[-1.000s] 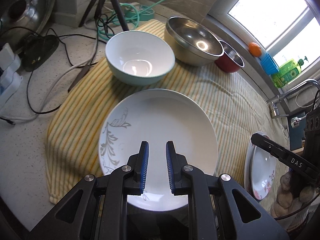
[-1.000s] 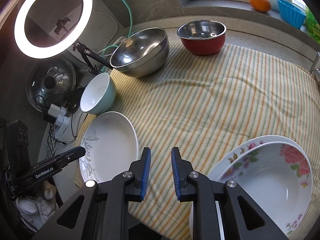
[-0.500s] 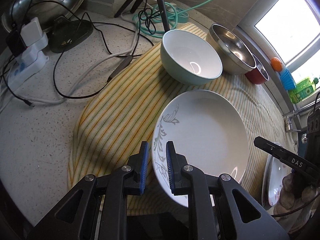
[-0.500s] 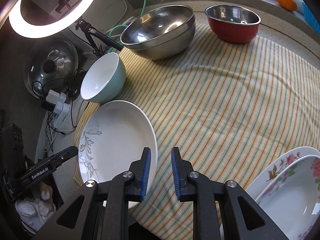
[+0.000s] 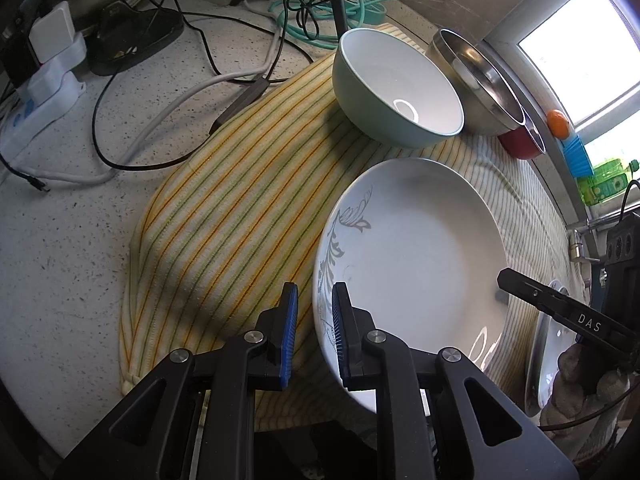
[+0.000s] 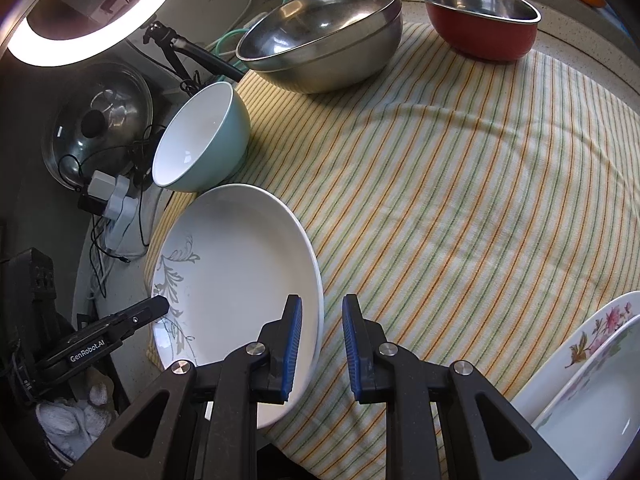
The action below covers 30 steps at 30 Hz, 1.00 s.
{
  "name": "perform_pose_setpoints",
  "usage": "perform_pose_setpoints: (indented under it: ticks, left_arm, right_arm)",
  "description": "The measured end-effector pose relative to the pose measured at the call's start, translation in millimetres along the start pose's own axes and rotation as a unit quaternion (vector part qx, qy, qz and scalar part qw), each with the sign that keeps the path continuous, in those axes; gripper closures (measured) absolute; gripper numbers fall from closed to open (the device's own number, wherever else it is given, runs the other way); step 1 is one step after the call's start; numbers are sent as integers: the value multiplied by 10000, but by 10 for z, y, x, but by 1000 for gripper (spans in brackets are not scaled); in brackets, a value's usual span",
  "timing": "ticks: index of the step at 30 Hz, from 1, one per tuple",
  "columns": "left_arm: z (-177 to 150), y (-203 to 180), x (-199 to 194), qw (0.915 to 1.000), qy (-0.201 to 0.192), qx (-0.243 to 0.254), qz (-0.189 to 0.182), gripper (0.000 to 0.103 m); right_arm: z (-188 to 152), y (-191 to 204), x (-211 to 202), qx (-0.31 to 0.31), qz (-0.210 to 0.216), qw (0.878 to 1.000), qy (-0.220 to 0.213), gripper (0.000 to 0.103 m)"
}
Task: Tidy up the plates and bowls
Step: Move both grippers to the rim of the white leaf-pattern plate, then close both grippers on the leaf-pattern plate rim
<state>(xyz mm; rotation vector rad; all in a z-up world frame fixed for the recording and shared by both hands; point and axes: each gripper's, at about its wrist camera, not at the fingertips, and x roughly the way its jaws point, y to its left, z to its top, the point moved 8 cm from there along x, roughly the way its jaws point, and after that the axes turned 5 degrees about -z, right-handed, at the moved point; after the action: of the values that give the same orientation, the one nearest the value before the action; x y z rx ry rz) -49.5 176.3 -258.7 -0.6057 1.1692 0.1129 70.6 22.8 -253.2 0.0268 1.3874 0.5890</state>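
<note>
A white plate with a grey leaf pattern [image 5: 420, 248] [image 6: 240, 264] lies on the striped cloth [image 6: 440, 200]. My left gripper [image 5: 314, 332] straddles its left rim, a narrow gap between the blue pads and the rim inside it. My right gripper [image 6: 320, 340] straddles the opposite rim the same way. Neither pair of pads visibly presses on the plate. Behind the plate stand a teal bowl [image 5: 400, 92], a large steel bowl [image 6: 320, 36] and a red bowl [image 6: 480, 24]. A floral bowl stacked on a floral plate [image 6: 592, 344] sits at the right.
Cables and a white power strip [image 5: 48, 80] lie on the speckled counter left of the cloth. A ring light [image 6: 80, 20] on a tripod and a pot lid [image 6: 96, 116] stand at the back left. An orange [image 5: 558, 122] rests on the window sill.
Both grippers came down and toward the leaf plate's edges. The left shifted from over the plate's middle to its left rim, the right from the cloth to its right rim. Jaw gaps look unchanged.
</note>
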Motion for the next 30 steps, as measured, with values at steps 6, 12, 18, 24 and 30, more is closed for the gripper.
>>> perform_pose_setpoints:
  ticks: [6, 12, 18, 24, 30]
  left_arm:
    - [2, -15, 18, 10000, 16, 32, -21, 93]
    - [-1, -32, 26, 9999, 26, 97, 3, 95]
    - [7, -53, 33, 9998, 7, 182, 79, 95]
    - [25, -58, 26, 9996, -22, 241, 111, 95]
    - [39, -100, -9, 9992, -73, 357, 174, 95]
  right_arm:
    - [6, 32, 50, -16, 81, 9999, 62, 93]
    - [-1, 37, 63, -40, 43, 10000, 65, 94]
    - [-3, 36, 68, -62, 2, 10000, 48, 96]
    - [-18, 40, 67, -82, -42, 10000, 15, 97]
    - [-48, 26, 32, -29, -68, 10000, -15, 97]
